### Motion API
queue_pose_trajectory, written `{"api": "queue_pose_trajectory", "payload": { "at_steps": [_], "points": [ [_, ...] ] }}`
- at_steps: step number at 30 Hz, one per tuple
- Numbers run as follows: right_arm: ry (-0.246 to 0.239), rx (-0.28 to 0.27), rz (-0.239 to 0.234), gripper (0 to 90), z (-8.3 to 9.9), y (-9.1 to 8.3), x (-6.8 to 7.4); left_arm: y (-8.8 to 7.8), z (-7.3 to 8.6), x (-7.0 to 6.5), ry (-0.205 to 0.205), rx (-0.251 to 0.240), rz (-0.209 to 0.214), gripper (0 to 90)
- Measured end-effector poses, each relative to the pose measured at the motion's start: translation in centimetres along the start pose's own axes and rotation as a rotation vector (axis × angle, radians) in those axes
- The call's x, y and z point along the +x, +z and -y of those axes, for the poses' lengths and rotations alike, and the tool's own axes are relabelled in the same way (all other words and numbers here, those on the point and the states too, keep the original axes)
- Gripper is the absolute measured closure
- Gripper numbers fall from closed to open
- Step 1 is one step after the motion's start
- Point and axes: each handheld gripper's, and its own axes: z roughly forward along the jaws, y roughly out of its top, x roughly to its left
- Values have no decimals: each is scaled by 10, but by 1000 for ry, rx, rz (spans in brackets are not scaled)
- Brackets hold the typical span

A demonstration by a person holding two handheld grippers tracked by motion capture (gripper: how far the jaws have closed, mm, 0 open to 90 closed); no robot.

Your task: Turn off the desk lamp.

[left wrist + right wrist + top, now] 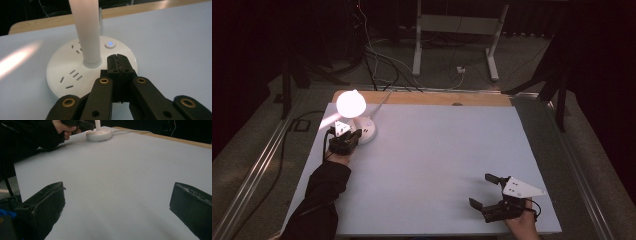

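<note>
A lit lamp (pixel 351 103) stands on its round white base (pixel 65 72) at the far left corner of the pale table (pixel 437 165), with its cord running off the back edge. The left gripper (pixel 117 65) has its jaws pressed together on nothing, tips resting over the base just beside the stem (pixel 86 32) and short of the glowing blue button (pixel 110 44). If the aim is to press that button, the closed tip should come straight down on it without nudging the stem. The right gripper (pixel 486 191) sits near the table's front right edge, jaws spread wide and empty. The broad middle of the table is bare, but the lamp sits close to the left and back edges.
</note>
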Motion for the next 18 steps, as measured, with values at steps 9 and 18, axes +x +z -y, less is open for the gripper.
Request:
{"api": "queue_pose_trajectory", "payload": {
  "at_steps": [9, 18],
  "points": [
    [1, -1, -3, 0, 0, 0, 0, 2, 1, 2, 0, 8, -7, 900],
    [3, 0, -3, 0, 0, 0, -1, 5, 5, 4, 1, 24, -14, 900]
  ]
}}
